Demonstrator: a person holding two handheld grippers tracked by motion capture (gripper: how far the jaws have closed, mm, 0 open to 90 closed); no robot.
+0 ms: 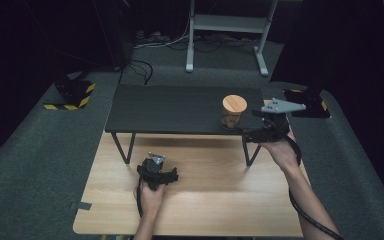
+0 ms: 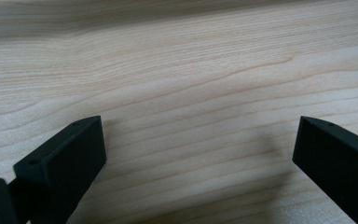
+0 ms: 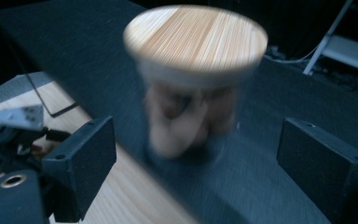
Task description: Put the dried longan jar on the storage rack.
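A clear glass jar [image 1: 233,116] with a round wooden lid [image 1: 234,103] stands near the front right of a dark raised shelf [image 1: 170,107]; brown lumps fill it. My right gripper [image 1: 258,131] is just right of the jar, held by a hand, open. In the right gripper view the jar [image 3: 191,121] stands blurred ahead of the gap between the two jaws, its lid [image 3: 196,35] above; the gripper [image 3: 196,158] holds nothing. My left gripper [image 1: 155,167] rests low over the light wooden table [image 1: 205,200], open. Bare wood [image 2: 191,93] lies between the left gripper's [image 2: 198,149] jaws.
The dark shelf stands on thin black legs [image 1: 126,147] above the table's far half. The other gripper [image 3: 9,135] shows at the left of the right gripper view. A grey metal frame [image 1: 227,30] and cables lie on the floor beyond.
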